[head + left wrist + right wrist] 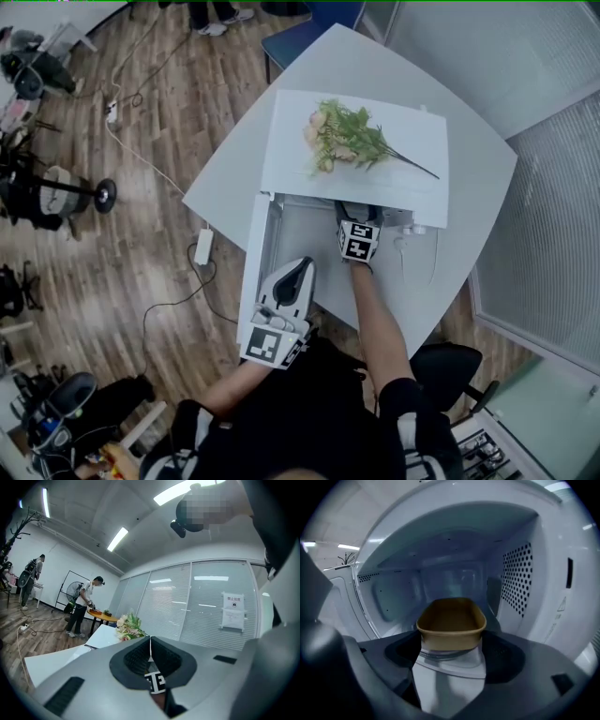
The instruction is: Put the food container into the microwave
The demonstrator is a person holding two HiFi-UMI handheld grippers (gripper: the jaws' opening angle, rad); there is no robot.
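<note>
The right claw (pixel 451 645) reaches inside the open white microwave oven (pixel 520 578) and grasps the tan oval plastic food container (pixel 451 620) above the glass turntable (pixel 440 656). The left claw (pixel 150 644) is clenched on nothing, outside the oven.

Grey table (pixel 375 61) carries white microwave (pixel 412 131), door (pixel 255 253) open; wood floor (pixel 169 122) beneath.

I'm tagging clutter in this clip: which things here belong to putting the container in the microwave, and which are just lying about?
Part of the job: food container, inside; microwave, door open; right gripper, jaws on the container; left gripper, shut, beside the door.
Just lying about: flowers on top of the microwave; blue chair; white adapter on the floor.
</note>
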